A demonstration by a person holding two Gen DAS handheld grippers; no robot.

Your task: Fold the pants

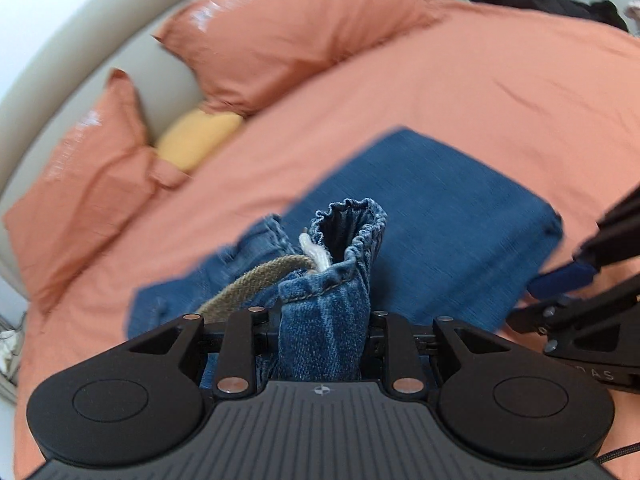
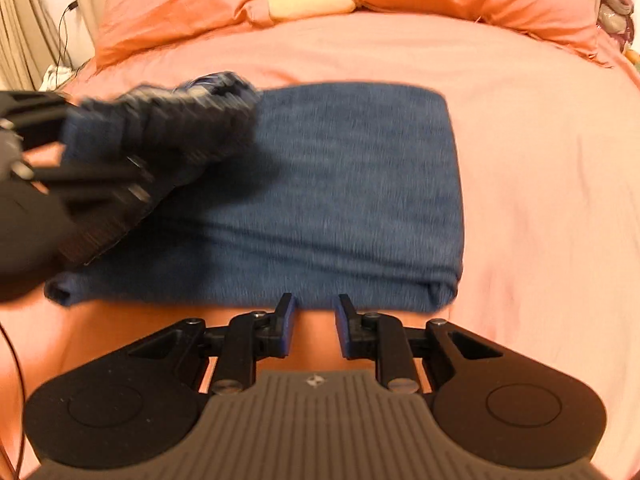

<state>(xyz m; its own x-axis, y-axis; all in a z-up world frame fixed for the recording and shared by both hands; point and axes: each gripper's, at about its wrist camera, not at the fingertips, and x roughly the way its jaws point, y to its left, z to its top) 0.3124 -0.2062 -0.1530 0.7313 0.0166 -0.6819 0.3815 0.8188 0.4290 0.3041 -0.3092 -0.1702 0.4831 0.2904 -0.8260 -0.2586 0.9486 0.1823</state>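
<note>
We see the pants, blue denim, lying folded into a flat rectangle on the bed, below the orange pillows. The left gripper has its jaws clamped on a bunched piece of the gathered waistband, which stands up between them; a tan drawstring trails out to the left beside it. In the right wrist view that gripper shows blurred over the left end of the fold. The right gripper hangs at the near edge of the pants, its jaws slightly apart with nothing between them, their tips just at the denim's edge; we cannot tell whether they touch it.
</note>
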